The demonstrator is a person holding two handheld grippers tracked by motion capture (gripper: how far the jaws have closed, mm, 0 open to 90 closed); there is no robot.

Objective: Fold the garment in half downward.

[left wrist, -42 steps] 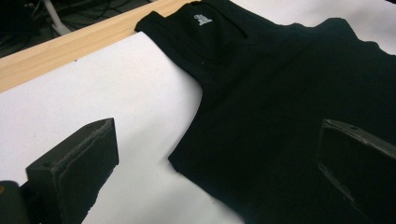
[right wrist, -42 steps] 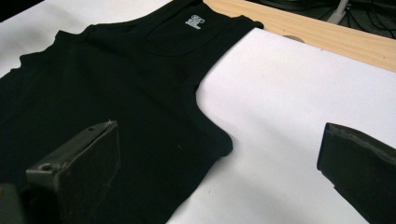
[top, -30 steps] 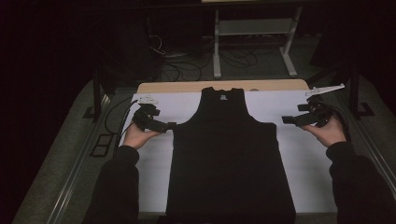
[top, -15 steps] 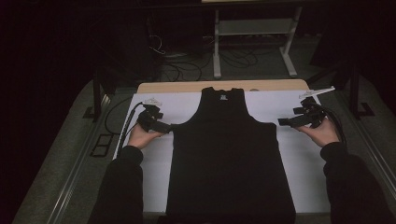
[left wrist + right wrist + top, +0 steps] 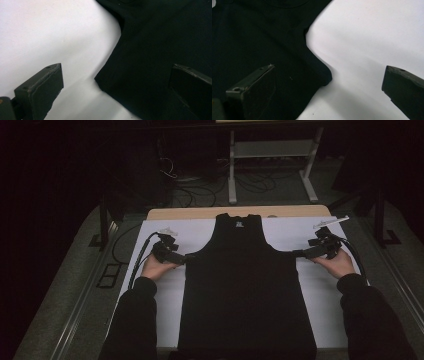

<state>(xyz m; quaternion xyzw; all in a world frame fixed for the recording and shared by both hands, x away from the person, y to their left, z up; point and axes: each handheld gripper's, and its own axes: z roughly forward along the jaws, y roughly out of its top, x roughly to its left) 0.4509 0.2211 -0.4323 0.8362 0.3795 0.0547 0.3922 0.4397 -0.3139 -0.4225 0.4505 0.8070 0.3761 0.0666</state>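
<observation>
High view: black tank top [image 5: 245,290] flat on white sheet [image 5: 320,310], long axis running away from person; left gripper [image 5: 186,259] and right gripper [image 5: 296,253] at its 2 underarm corners. Left gripper view: jaws wide, straddling the corner [image 5: 98,79]. Right gripper view: jaws wide, corner [image 5: 327,78] between them.

Black fabric tank top [image 5: 262,45], underarm corner flat on white table sheet [image 5: 372,42], between wide-open jaws.

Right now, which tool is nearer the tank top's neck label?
Left, slightly. The left tool is at the tank top's left underarm corner; the right tool at the right corner, both open.
</observation>
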